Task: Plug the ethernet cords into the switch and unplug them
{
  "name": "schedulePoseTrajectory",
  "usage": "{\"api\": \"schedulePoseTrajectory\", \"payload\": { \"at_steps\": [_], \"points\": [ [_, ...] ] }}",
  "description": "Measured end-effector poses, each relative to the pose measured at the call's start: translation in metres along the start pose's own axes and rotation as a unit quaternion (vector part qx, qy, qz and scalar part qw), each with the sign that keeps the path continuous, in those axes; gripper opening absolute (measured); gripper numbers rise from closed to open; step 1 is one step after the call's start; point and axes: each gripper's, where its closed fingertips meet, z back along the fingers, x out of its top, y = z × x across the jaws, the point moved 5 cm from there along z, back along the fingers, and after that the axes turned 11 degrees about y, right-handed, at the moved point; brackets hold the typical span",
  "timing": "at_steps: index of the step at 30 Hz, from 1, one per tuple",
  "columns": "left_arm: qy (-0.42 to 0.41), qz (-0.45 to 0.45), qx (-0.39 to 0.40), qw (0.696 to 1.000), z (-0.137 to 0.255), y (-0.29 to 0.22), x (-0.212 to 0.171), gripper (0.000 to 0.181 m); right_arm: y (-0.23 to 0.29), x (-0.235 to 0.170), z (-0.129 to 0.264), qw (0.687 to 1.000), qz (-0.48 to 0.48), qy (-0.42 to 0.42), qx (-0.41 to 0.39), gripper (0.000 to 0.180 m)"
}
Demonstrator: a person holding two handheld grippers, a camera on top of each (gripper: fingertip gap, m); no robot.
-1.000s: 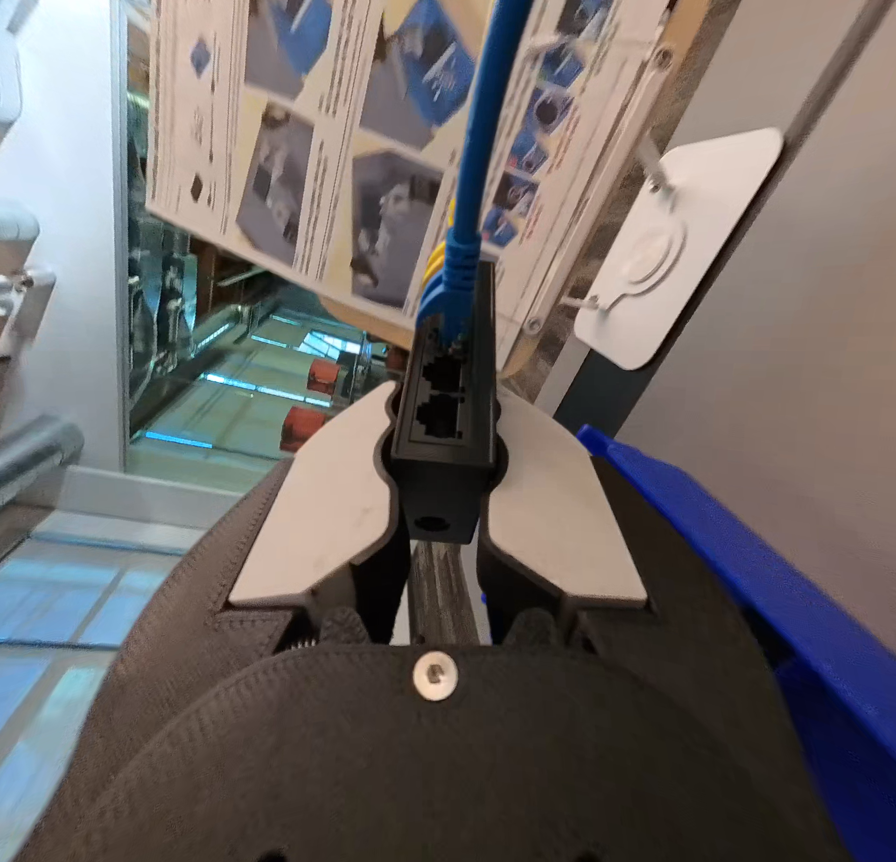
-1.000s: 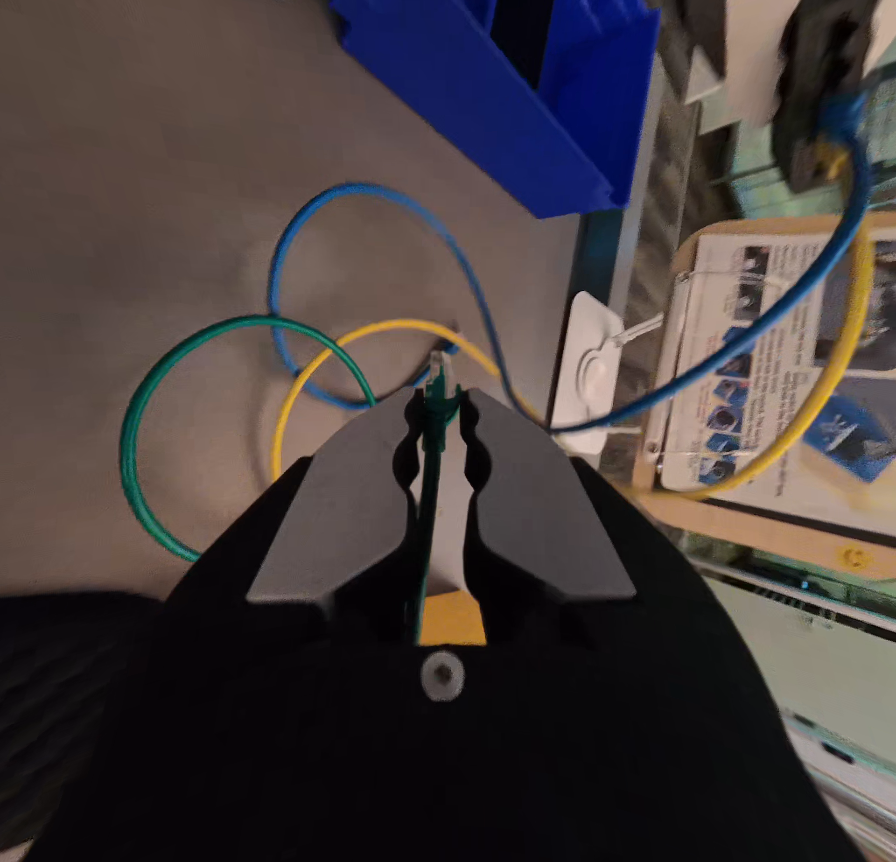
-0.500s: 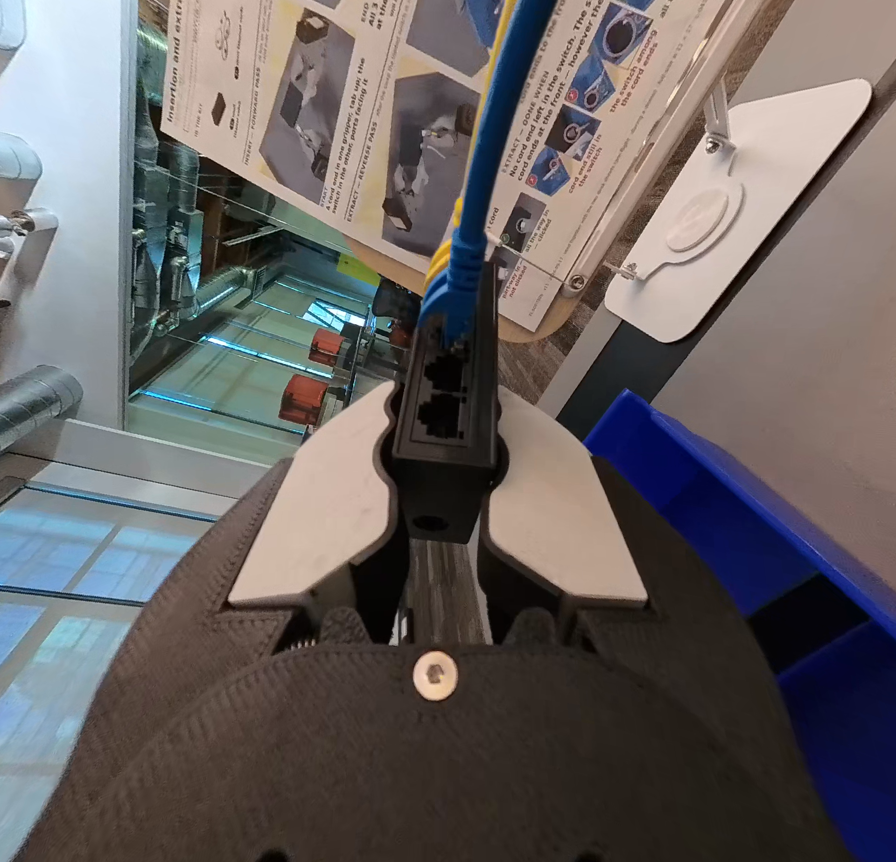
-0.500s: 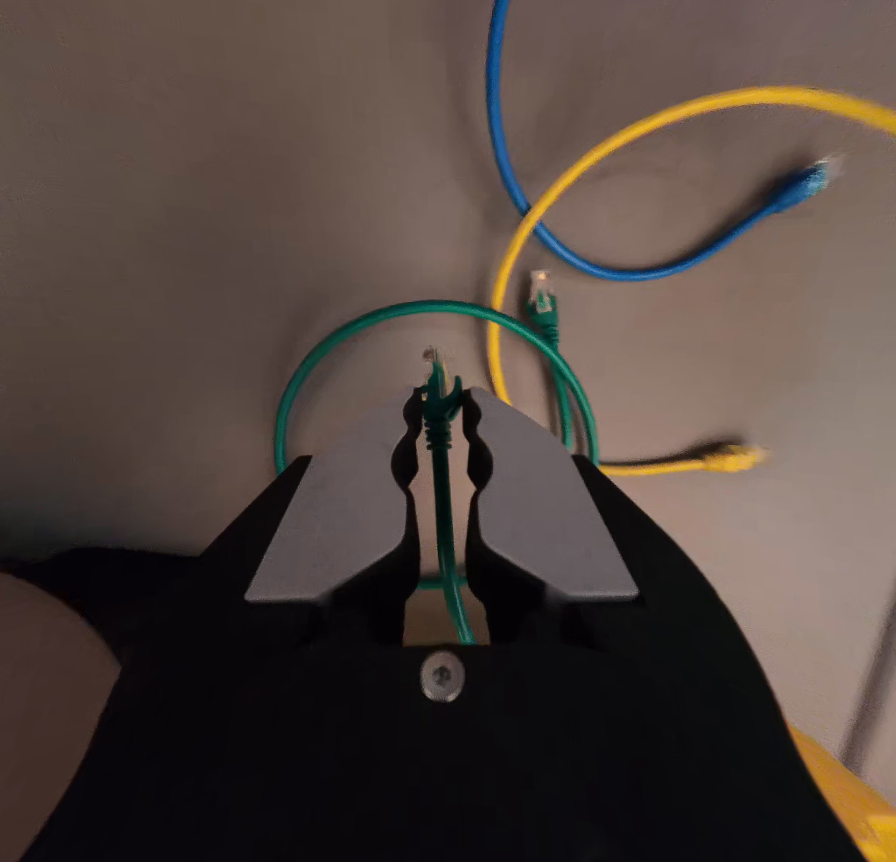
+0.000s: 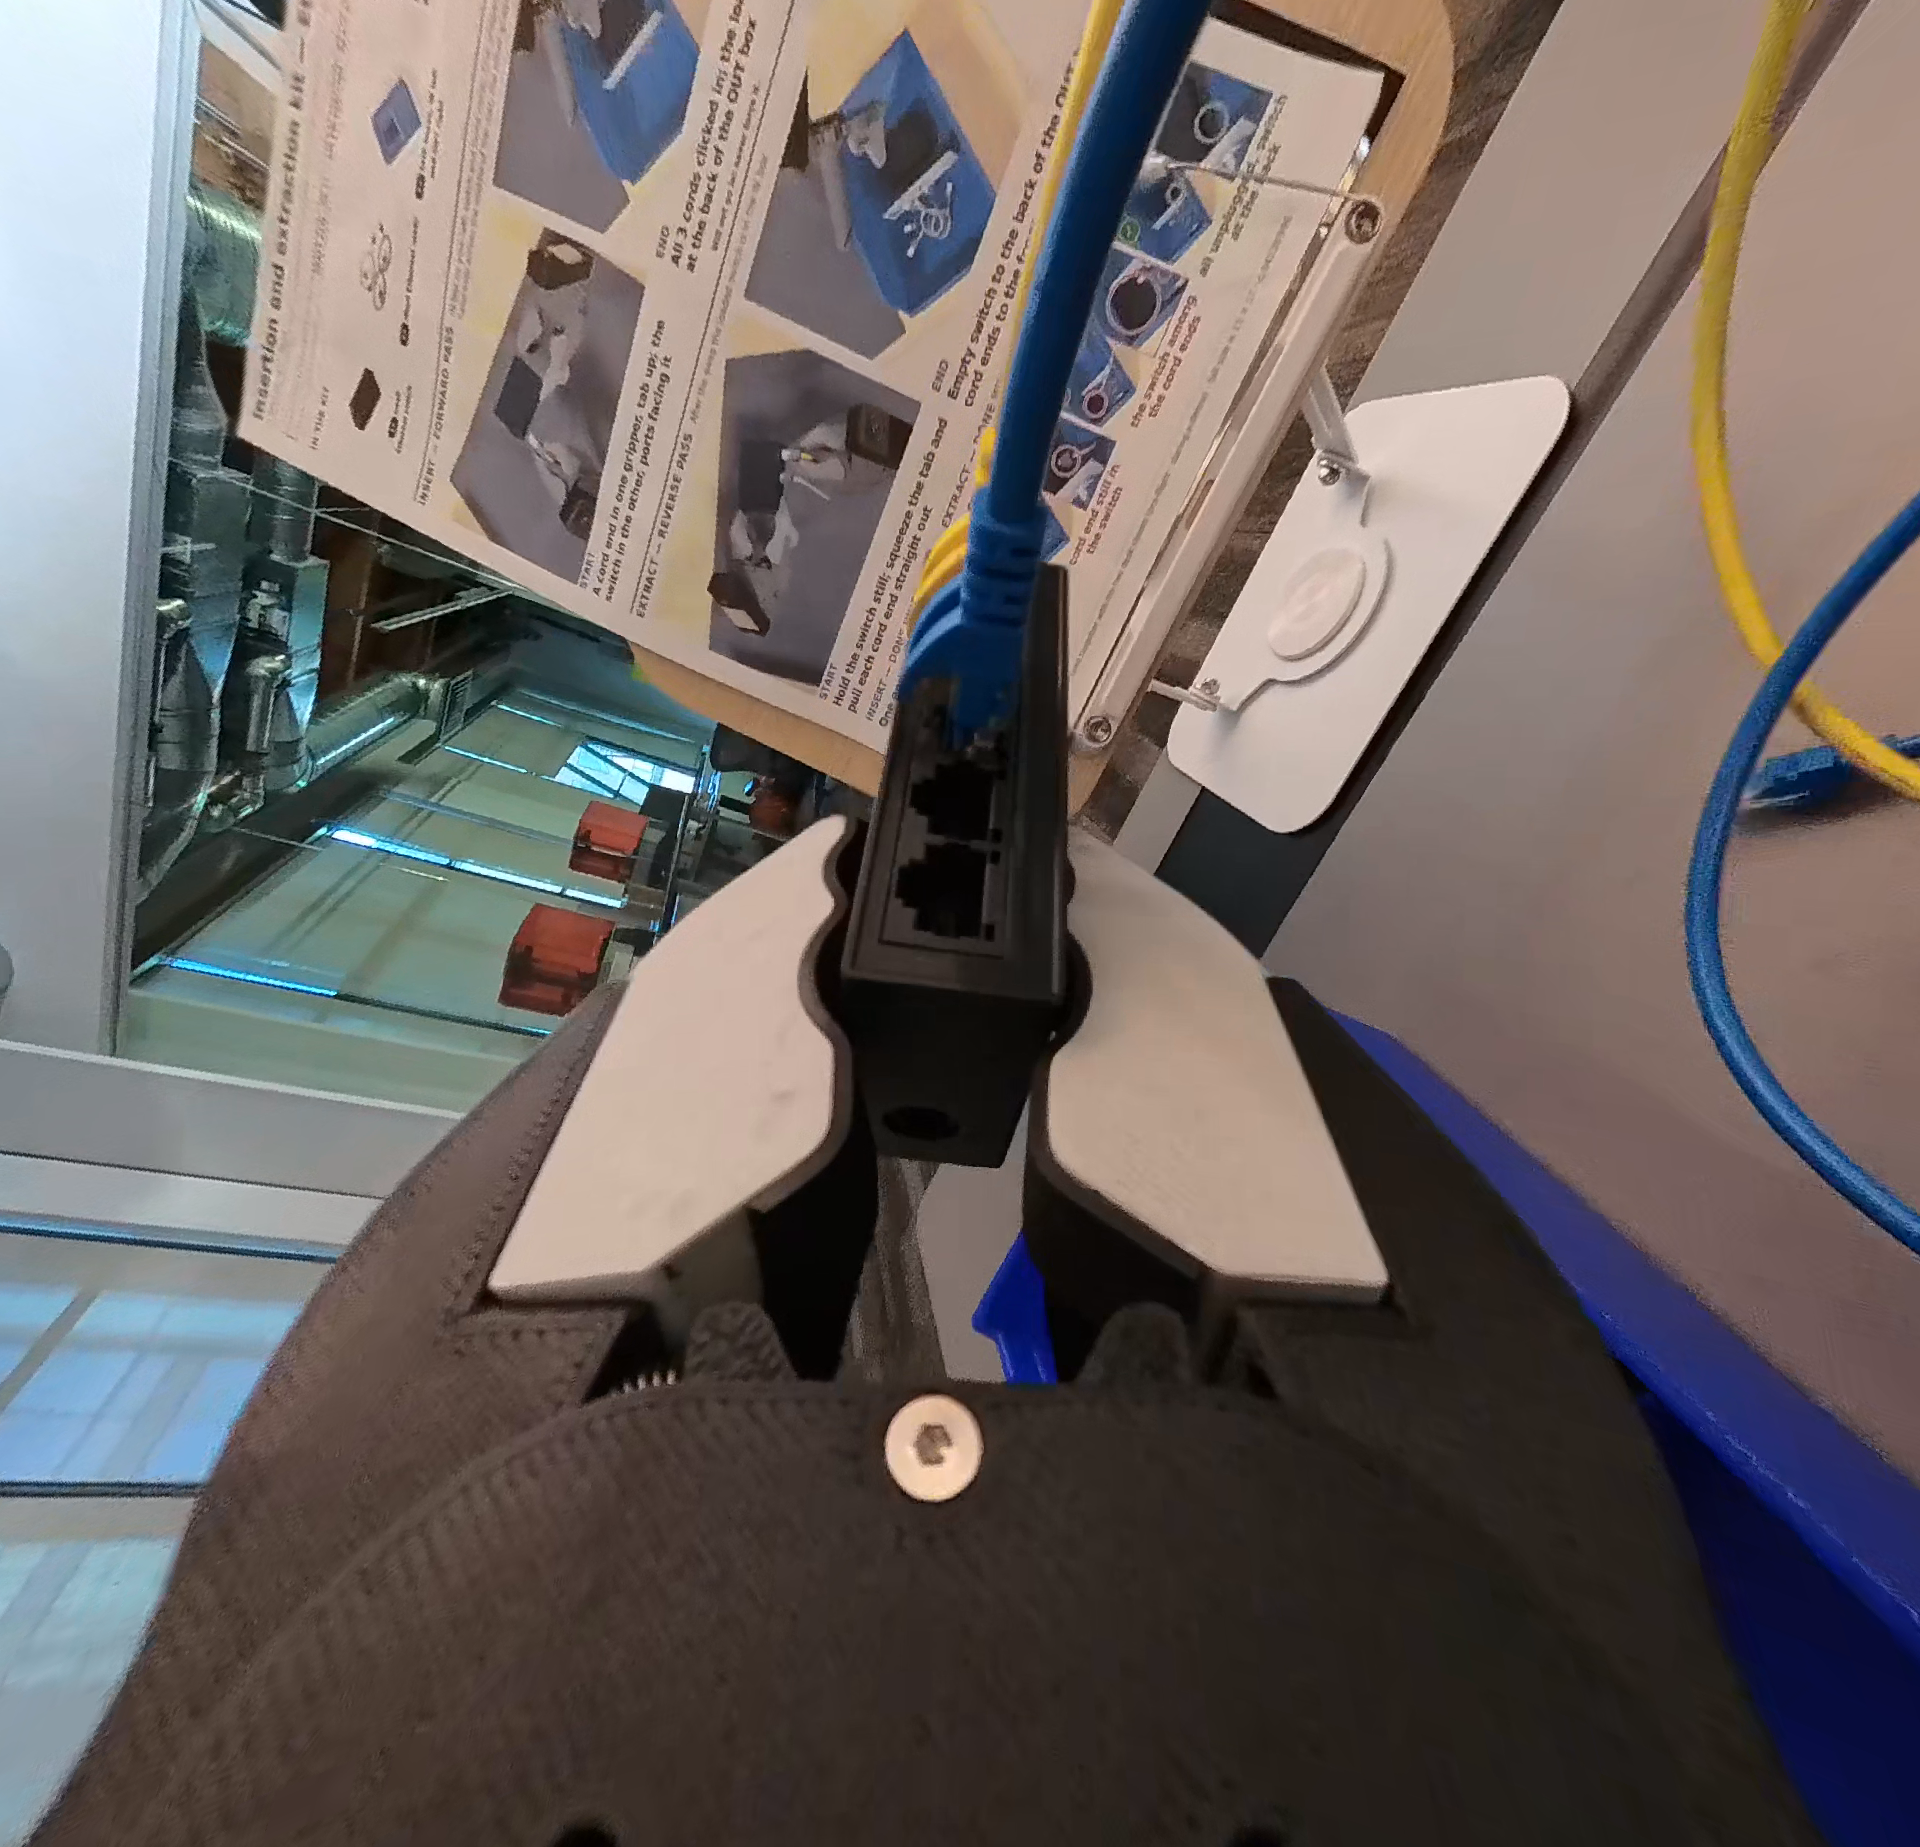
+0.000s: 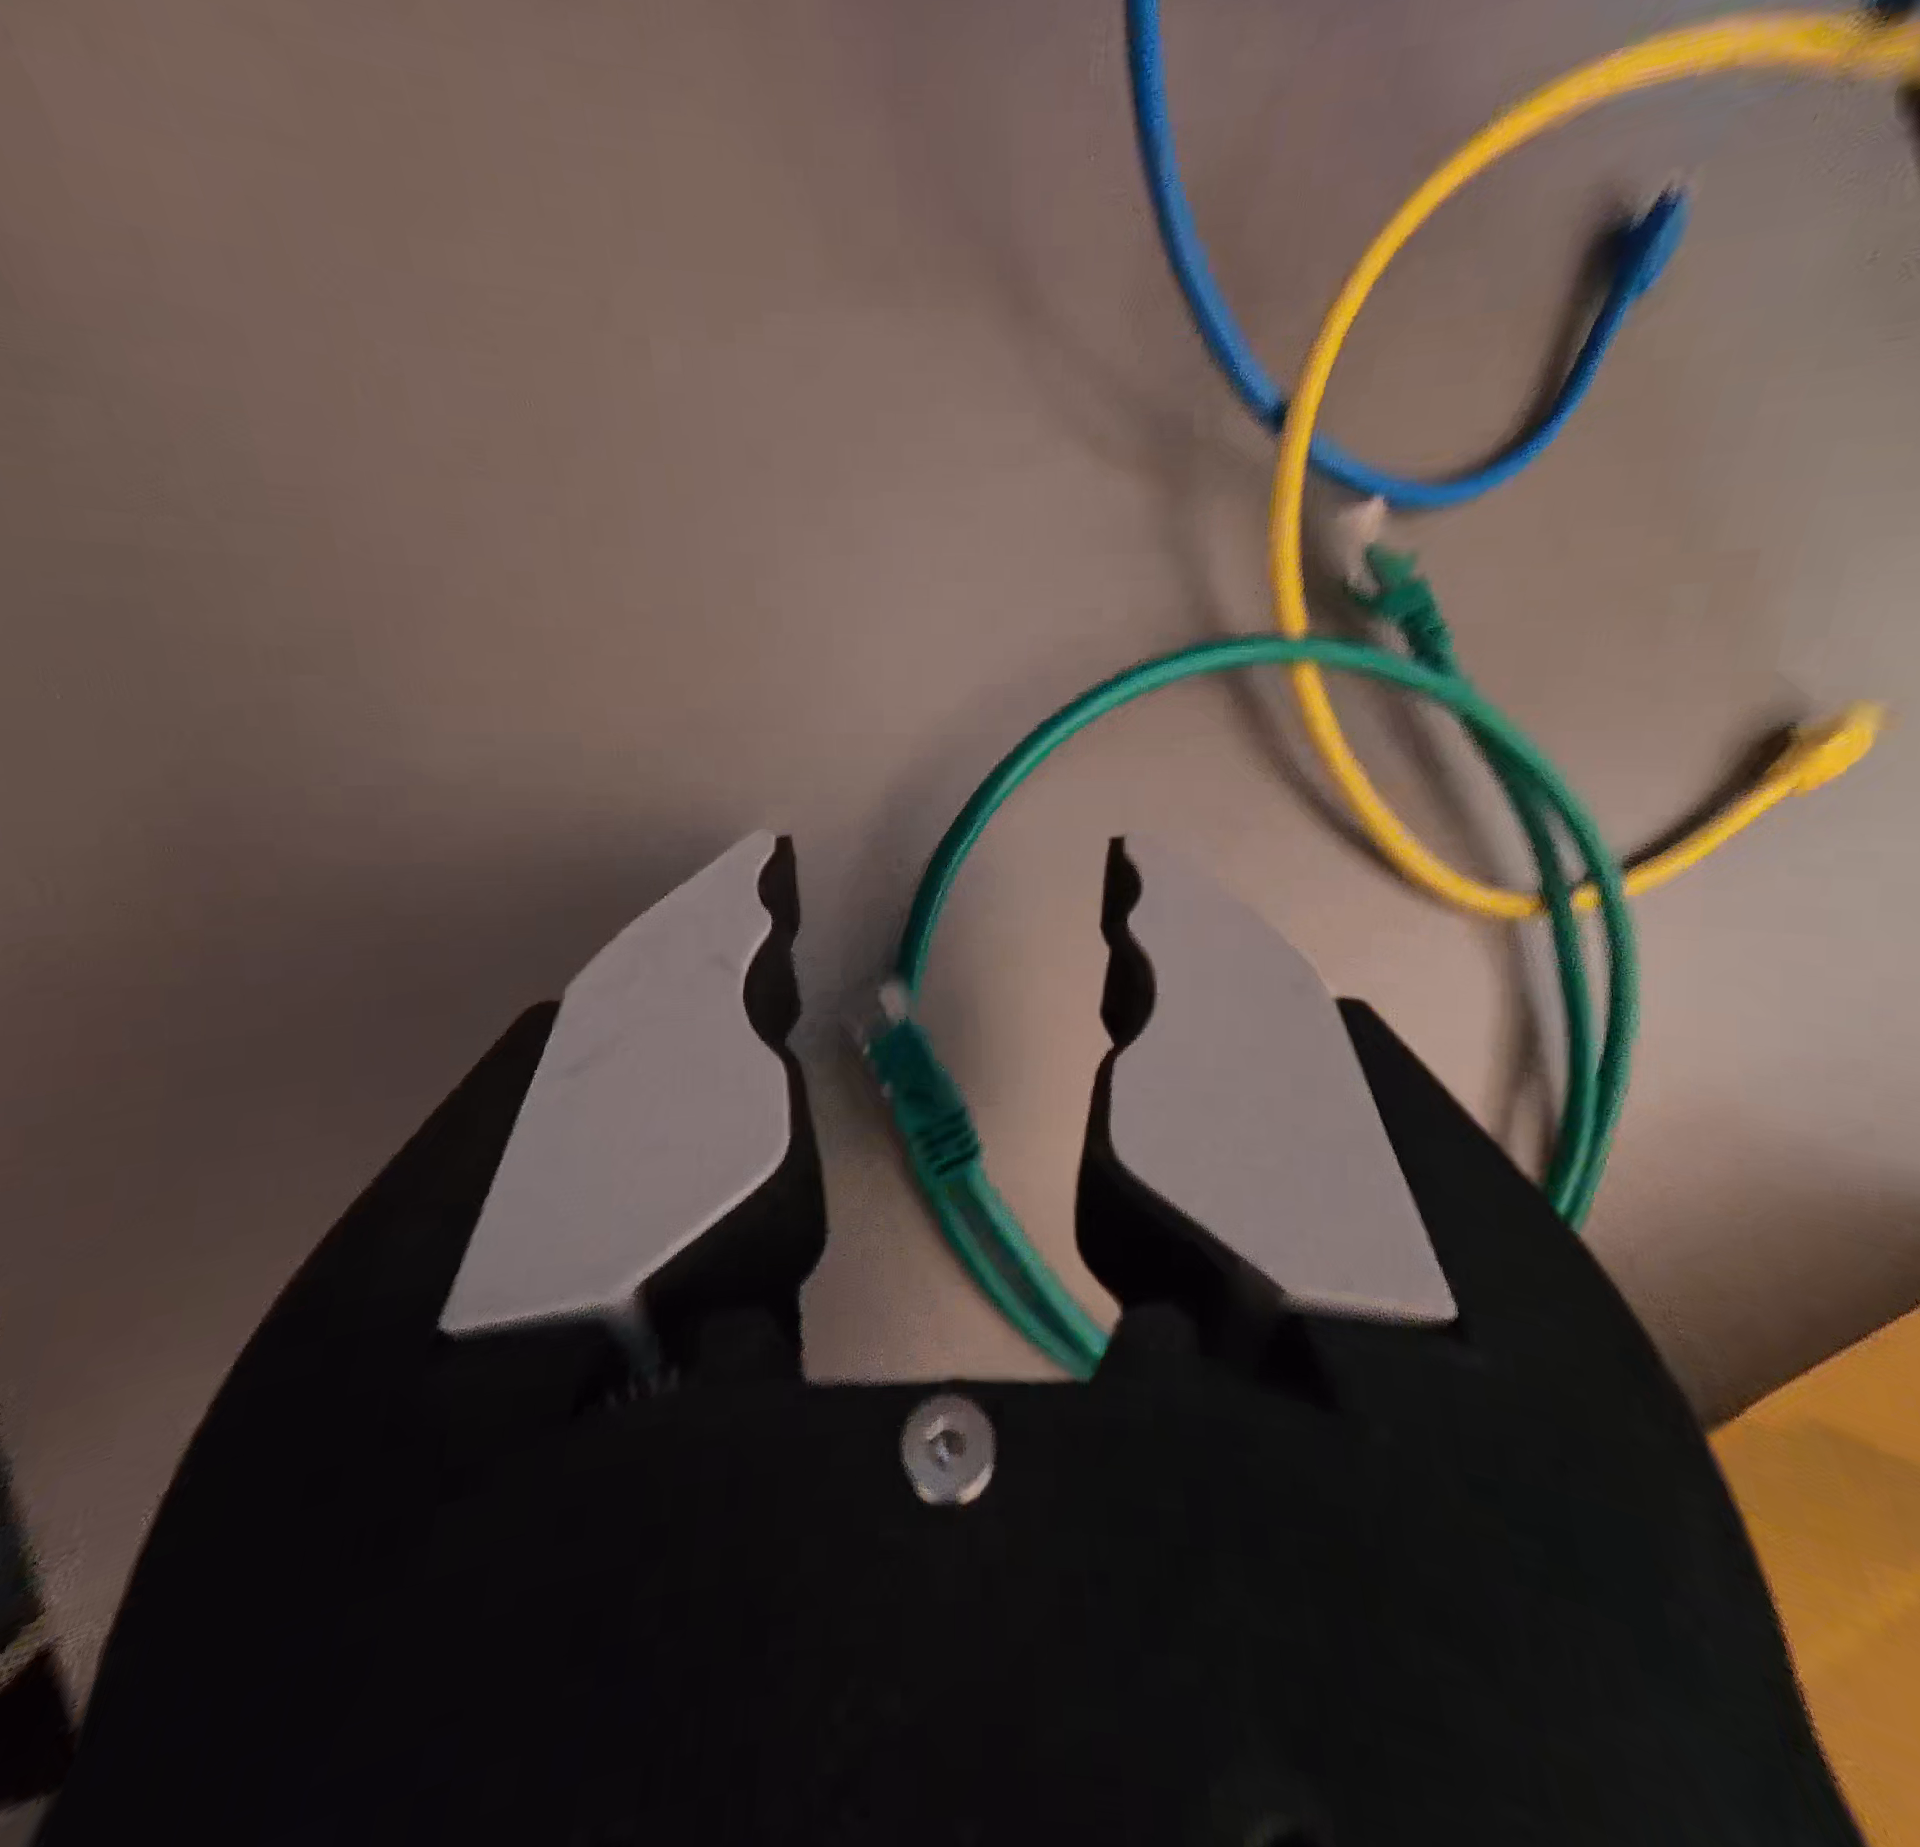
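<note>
The left claw (image 5: 951,950) is clamped on the black switch (image 5: 961,898), held off the counter with a blue cord (image 5: 1081,270) and a yellow cord (image 5: 951,561) plugged in, two ports bare. The right claw (image 6: 948,950) gapes wide, gripping nothing, a green cord (image 6: 1278,654) plug lying loose between its fingers on the grey counter (image 6: 520,395), bare to the left.

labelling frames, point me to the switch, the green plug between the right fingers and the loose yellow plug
switch (image 5: 961,924), left wrist view, on its port face
green plug (image 6: 914,1080), right wrist view, on its green boot between the open fingers
yellow plug (image 6: 1834,748), right wrist view, on its boot, lying on the table
</note>
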Motion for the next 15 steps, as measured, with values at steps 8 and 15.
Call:
{"api": "schedulePoseTrajectory", "payload": {
  "at_steps": [8,15],
  "points": [
    [-0.020,0.010,-0.005,1.000,0.009,0.004,0.004,0.031,0.001,-0.047,-0.003,0.996,-0.081,0.023,0.037,0.040],
    [-0.033,0.011,-0.004,0.999,0.015,0.005,0.008,0.030,0.000,-0.018,-0.019,0.991,-0.123,0.035,0.046,0.016]
  ]
}}
